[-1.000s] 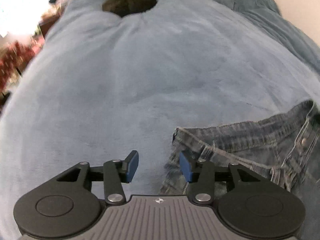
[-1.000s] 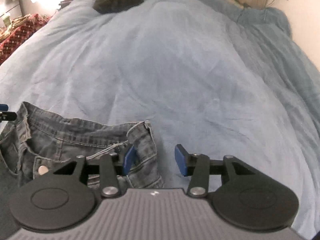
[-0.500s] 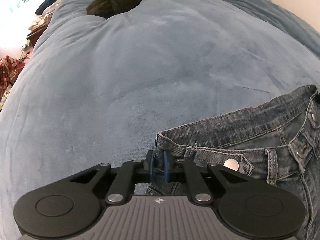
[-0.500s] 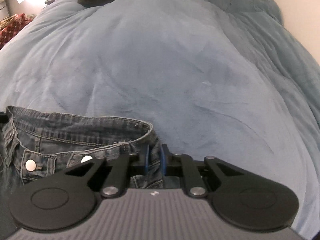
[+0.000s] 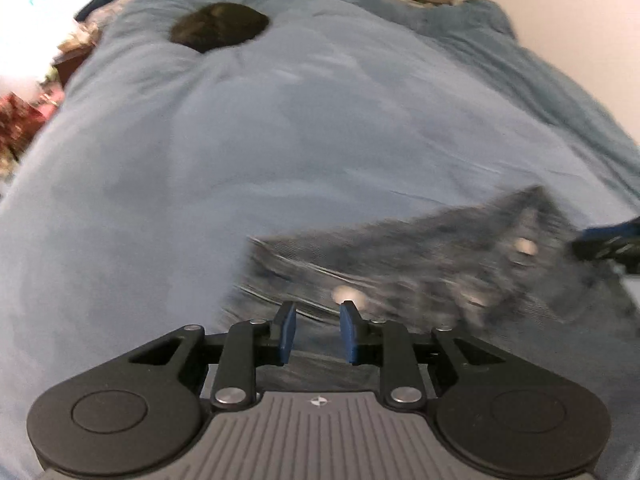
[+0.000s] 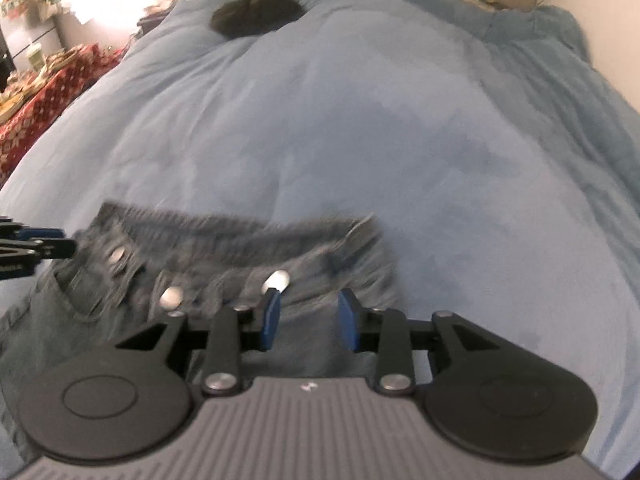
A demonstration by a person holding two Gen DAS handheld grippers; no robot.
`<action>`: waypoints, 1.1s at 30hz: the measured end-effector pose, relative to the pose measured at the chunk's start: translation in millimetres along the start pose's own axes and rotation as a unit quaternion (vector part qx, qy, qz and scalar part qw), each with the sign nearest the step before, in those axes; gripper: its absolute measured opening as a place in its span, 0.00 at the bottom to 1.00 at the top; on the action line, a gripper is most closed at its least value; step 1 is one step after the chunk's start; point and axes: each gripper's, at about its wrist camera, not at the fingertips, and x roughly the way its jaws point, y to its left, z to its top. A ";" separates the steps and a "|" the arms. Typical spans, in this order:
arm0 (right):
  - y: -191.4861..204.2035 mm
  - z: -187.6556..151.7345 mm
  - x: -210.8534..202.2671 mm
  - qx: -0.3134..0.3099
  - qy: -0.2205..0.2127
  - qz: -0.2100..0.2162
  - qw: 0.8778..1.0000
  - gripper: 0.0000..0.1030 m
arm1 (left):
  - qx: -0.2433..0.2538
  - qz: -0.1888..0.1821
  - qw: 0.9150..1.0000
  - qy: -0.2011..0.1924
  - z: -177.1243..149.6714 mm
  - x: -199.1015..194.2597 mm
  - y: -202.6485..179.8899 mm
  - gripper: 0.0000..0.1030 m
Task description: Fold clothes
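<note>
Blue jeans [image 5: 420, 256] lie waistband-up on the near part of a blue blanket [image 5: 300, 140], smeared by motion blur so seams and buttons barely read; legs are cut off at the near edge. Left gripper [image 5: 317, 330] over the left waistband corner and right gripper [image 6: 307, 320] over the right corner both have jaws opening, pads clear of denim, gripping nothing. A dark lump [image 6: 256, 14] sits far on the blanket, unidentifiable.

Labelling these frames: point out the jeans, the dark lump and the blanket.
jeans [image 6: 224, 240]: right wrist view, waistband.
dark lump [image 6: 256, 14]: right wrist view, its middle.
blanket [image 5: 320, 140]: left wrist view, bare middle.
</note>
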 end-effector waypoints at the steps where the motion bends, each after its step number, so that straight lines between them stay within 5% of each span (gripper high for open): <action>1: 6.2 -5.8 -0.1 0.000 0.006 -0.001 1.000 0.34 | 0.002 -0.008 1.000 0.002 -5.4 2.0 -9.7 0.23; 7: 31.3 -31.1 10.1 0.008 0.004 -0.011 1.000 0.34 | -0.029 -0.035 0.999 -0.010 -15.6 19.0 -37.0 0.22; 20: 36.7 -32.8 33.4 0.010 0.009 -0.034 0.999 0.37 | -0.023 0.000 1.000 0.013 -11.9 51.4 -48.8 0.23; 23: 35.8 -33.3 24.6 0.013 0.002 -0.038 0.999 0.46 | -0.051 0.014 0.998 0.022 -13.0 43.3 -44.0 0.43; 33: 45.1 -54.9 -33.3 0.029 -0.043 -0.030 0.998 0.94 | -0.049 0.013 0.998 0.024 -33.7 -6.9 -50.0 0.57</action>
